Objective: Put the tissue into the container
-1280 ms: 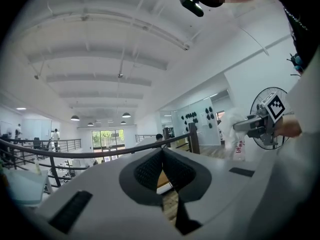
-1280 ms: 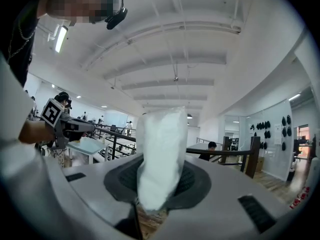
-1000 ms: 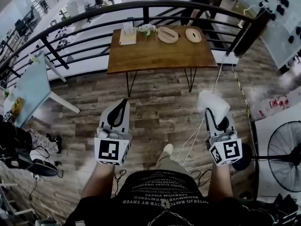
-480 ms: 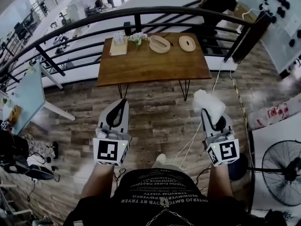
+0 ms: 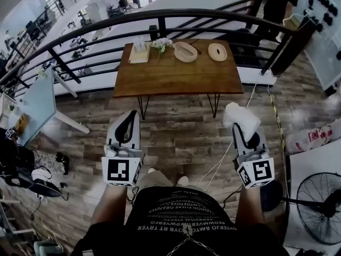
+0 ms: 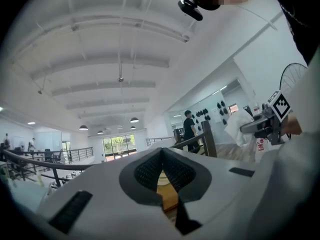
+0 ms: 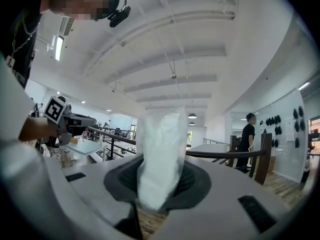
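Pinching a crumpled white tissue (image 7: 159, 149), right gripper (image 7: 160, 181) hangs short of the brown wooden table (image 5: 178, 71), which only the head view shows whole; left gripper (image 6: 161, 156) is closed, empty.

Soft, even light fills the head view; the wooden counter (image 5: 178, 68) casts only a faint shadow on the plank floor (image 5: 181, 127). Fisheye bending bows the black railing (image 5: 162, 24) and stretches the corners. Both gripper views are round images with black, vignetted corners, and the ceiling beams (image 6: 105, 61) curve strongly. In the left gripper view the pendant lamps (image 6: 134, 119) glow and the far windows (image 6: 117, 145) burn out to pale glare, while the left tongs (image 6: 161, 151), close to the lens, look soft. In the right gripper view the tissue (image 7: 160, 154) is bright white, its folds possibly washed out, with slightly blurred edges.
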`<state>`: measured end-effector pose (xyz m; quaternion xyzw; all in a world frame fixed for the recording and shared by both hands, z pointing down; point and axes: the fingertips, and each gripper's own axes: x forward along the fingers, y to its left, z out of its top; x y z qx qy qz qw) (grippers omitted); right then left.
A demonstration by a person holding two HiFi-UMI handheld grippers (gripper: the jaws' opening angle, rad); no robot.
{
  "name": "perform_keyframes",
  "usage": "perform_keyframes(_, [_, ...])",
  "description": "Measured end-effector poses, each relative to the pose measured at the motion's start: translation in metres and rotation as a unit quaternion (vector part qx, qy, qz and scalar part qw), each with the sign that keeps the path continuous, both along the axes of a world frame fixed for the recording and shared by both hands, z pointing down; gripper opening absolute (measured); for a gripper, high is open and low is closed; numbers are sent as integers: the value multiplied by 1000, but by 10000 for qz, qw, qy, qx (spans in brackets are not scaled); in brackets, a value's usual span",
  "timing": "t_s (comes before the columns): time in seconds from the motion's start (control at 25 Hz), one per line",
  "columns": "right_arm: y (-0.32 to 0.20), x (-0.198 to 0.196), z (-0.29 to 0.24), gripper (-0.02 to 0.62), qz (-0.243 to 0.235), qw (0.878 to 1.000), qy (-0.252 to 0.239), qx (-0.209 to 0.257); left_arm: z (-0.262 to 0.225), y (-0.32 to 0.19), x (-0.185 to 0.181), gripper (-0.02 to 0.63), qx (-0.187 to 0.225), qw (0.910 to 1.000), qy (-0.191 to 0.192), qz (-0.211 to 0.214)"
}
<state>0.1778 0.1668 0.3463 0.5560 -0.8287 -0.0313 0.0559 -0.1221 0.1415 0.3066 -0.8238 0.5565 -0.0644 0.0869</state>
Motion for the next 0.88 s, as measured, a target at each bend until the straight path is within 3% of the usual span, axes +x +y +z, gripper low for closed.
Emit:
perform_keyframes(0.52, [-14,4,8,114,93,9999,-18,-70,18,-19,16,26,-158,9995,-5,272])
perform_keyframes(0.88, [-61,-8,12,114,23,9999,64,-104,35,-67,23,26,-289,9990,83,332])
